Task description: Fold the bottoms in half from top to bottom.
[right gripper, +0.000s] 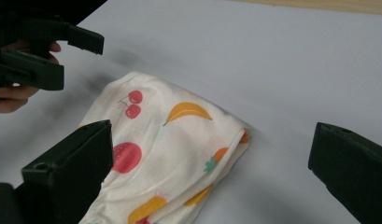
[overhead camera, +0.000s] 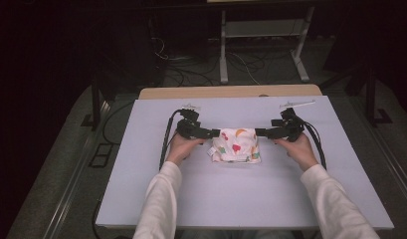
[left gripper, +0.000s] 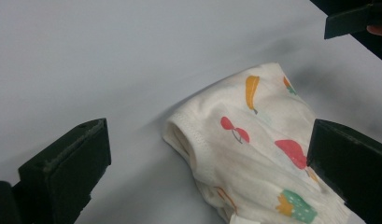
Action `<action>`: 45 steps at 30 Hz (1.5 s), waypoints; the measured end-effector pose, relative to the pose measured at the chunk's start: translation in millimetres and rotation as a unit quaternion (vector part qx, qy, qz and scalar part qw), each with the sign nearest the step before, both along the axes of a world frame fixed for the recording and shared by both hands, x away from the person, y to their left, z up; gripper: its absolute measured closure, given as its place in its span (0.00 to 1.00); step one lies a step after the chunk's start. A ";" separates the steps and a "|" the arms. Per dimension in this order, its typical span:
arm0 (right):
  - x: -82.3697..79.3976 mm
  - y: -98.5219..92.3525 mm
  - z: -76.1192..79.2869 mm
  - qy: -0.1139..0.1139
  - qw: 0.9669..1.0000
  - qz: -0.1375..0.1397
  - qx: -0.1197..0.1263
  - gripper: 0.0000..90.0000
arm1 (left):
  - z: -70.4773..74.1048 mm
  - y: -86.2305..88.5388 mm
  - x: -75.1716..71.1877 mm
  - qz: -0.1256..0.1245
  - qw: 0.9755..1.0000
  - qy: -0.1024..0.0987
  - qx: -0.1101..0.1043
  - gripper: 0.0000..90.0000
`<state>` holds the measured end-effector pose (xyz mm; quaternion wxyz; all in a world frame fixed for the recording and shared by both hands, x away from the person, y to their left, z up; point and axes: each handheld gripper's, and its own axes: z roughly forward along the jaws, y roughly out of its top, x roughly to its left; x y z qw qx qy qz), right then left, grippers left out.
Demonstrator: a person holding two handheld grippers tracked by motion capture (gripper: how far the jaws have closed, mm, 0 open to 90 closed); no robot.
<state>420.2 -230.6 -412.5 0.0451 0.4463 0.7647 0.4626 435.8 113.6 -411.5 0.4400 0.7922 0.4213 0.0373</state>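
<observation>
Folded fruit-print cloth (overhead camera: 235,145) lies mid-table (overhead camera: 216,199), between left gripper (overhead camera: 217,133) at its left and right gripper (overhead camera: 257,132) at its right, both with jaws spread wide, gripping nothing.

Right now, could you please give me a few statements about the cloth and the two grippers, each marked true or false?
1. The folded cloth lies on the pale table between the two grippers. True.
2. The left gripper is clamped shut on the cloth. False: its jaws stand wide open, with nothing pressed between them.
3. The cloth is white with a print of fruit, such as a banana and cherries. True.
4. The right gripper holds the cloth up off the table. False: its jaws are open and the cloth rests on the table.
5. The cloth is spread out flat to its full size. False: it is folded into a small bundle.
</observation>
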 end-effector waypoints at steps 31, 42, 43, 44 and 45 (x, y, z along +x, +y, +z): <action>-50.8 -24.9 11.4 -0.025 1.000 -0.010 -0.015 0.00 | 11.1 42.7 -47.6 0.003 0.999 -0.029 0.016 0.00; -70.1 -30.9 12.1 -0.039 0.999 -0.011 -0.014 0.00 | 24.9 50.9 -74.4 -0.008 0.998 -0.063 0.012 0.00; -72.1 -31.3 12.2 -0.040 0.999 -0.011 -0.014 0.00 | 24.4 52.4 -76.7 -0.009 0.998 -0.066 0.010 0.00; -74.1 -31.6 12.1 -0.042 0.999 -0.010 -0.014 0.00 | 23.6 54.0 -79.2 -0.009 0.998 -0.069 0.011 0.00; -76.0 -32.0 11.9 -0.045 0.999 -0.010 -0.014 0.00 | 22.6 56.0 -81.7 -0.008 0.997 -0.073 0.009 0.00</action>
